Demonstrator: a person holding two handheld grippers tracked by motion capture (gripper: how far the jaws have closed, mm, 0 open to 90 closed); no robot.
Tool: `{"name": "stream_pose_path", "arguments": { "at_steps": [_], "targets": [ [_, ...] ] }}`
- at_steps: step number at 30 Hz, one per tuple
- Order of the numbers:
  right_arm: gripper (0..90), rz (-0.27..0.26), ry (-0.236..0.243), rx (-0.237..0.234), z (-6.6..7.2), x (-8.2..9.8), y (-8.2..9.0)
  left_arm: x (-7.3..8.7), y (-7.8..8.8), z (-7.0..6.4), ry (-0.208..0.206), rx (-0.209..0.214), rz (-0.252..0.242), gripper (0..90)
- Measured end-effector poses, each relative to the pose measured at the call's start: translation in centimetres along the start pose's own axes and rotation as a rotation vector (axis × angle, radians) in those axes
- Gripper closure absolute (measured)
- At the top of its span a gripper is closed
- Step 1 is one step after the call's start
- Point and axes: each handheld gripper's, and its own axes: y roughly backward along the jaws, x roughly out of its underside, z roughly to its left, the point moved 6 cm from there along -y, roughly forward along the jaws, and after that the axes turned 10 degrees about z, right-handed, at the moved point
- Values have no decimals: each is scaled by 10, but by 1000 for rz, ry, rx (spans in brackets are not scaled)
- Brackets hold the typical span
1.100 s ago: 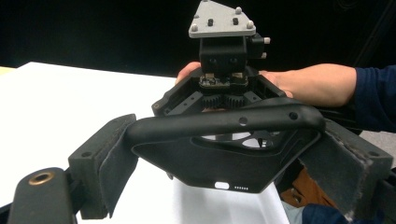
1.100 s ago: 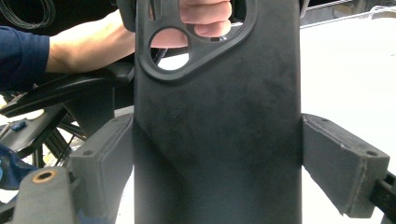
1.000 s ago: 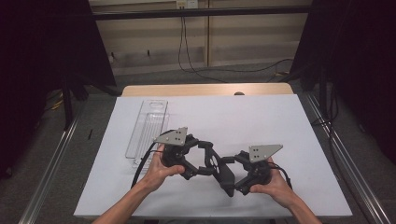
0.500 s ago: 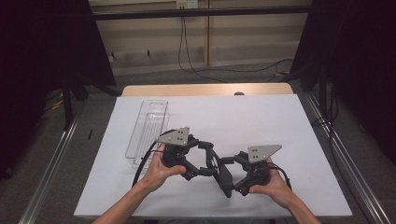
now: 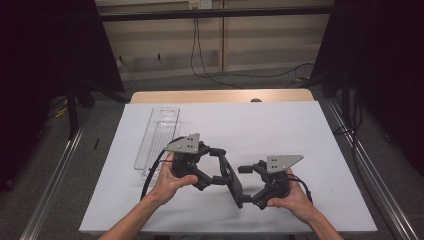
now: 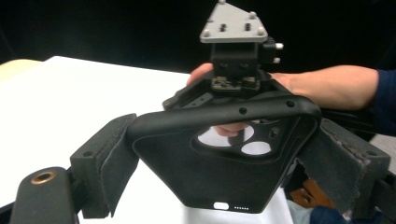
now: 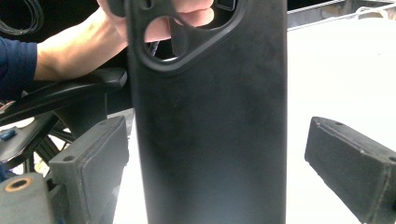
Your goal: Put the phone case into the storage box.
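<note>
1. The black phone case (image 5: 235, 182) hangs between the two tools above the counter (image 5: 280, 125), a handover seemingly midway.
2. The left tool (image 6: 224, 154) pinches the case across its width, both pads pressed on its edges.
3. The right tool (image 7: 215, 154) has just been opening; its pads (image 7: 348, 163) stand clear of the case between them.

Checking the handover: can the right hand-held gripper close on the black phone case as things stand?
Probably yes. In the right gripper view the black phone case stands between the right hand-held gripper's pads, which have just been opening; the left hand-held gripper clamps its sides.
</note>
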Motion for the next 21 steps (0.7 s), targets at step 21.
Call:
{"name": "stream_pose_path", "arguments": {
  "at_steps": [21],
  "targets": [
    [12, -62, -75, 188, -17, -1, 15, 2, 20, 17, 100, -116, -12, 145]
  ]
}}
